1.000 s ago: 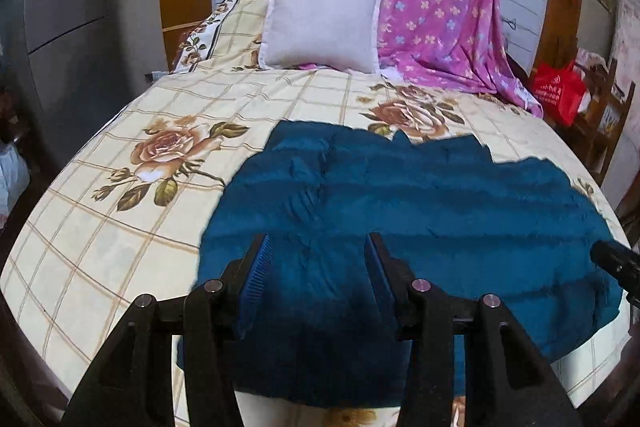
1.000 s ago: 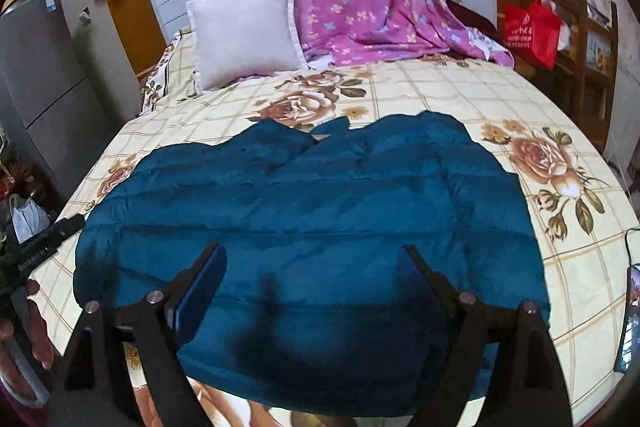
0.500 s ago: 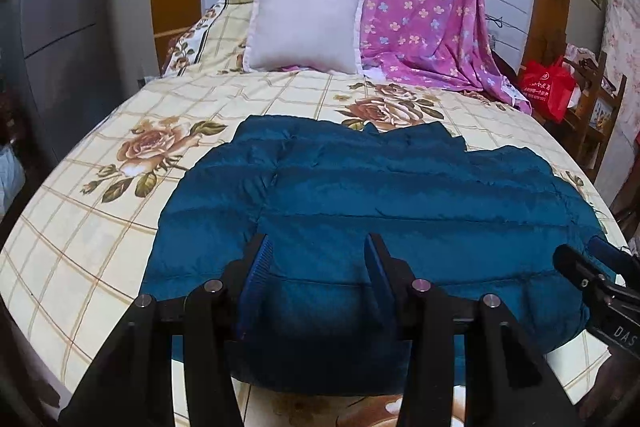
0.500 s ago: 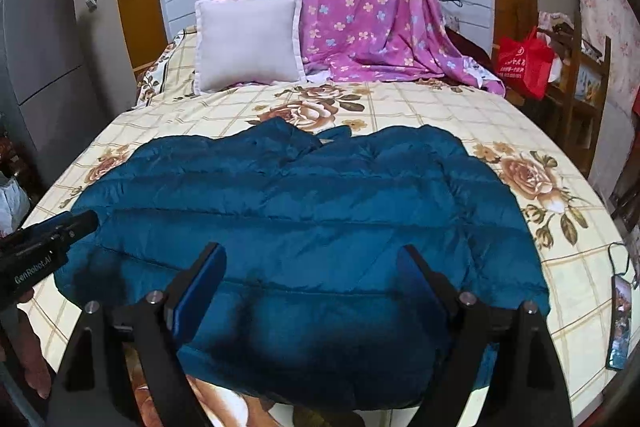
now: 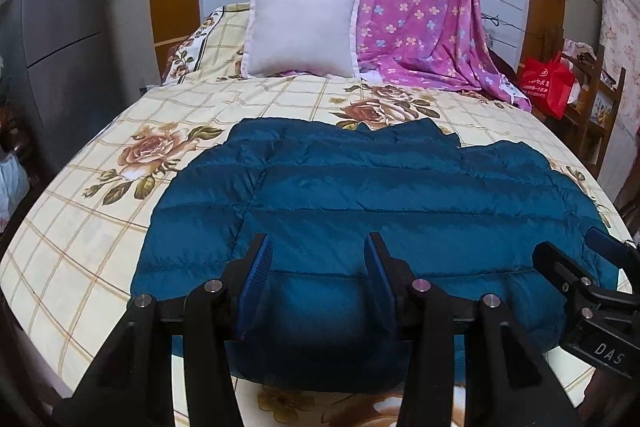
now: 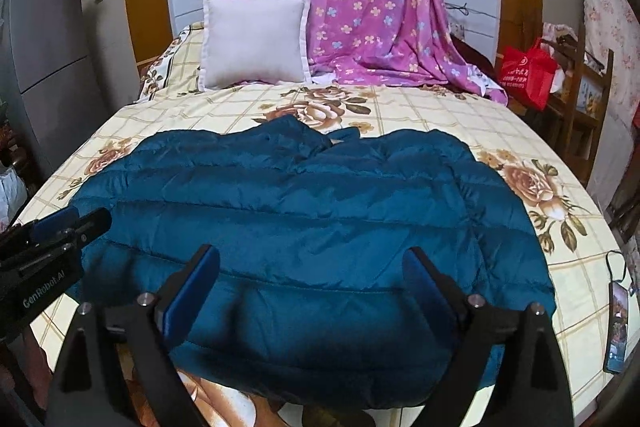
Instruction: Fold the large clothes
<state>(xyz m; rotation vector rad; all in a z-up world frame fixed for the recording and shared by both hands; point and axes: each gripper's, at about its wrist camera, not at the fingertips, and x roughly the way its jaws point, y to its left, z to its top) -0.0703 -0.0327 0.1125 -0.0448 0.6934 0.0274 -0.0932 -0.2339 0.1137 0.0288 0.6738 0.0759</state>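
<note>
A big blue puffy jacket (image 5: 360, 211) lies spread flat on the bed (image 5: 80, 227), with its near hem close to the bed's front edge.

On the left side, the left gripper (image 5: 318, 267) hangs over the hem with its jaws partly spread and nothing between them. I think that gap is small for such a puffy coat. If it pinches only the slippery top layer, the coat could slide out when lifted.

In the middle, the jacket looks fat and full of air. A fold here may spring back open if it is not pressed down.

On the right side, the right gripper (image 6: 312, 281) is over the hem too. Its jaws are opening wide and hold nothing. If the two grippers lift at different heights, the fold could come out crooked.

Far right, a phone (image 6: 618, 331) with a cable lies on the bed's edge. A swinging sleeve could knock it off.
</note>
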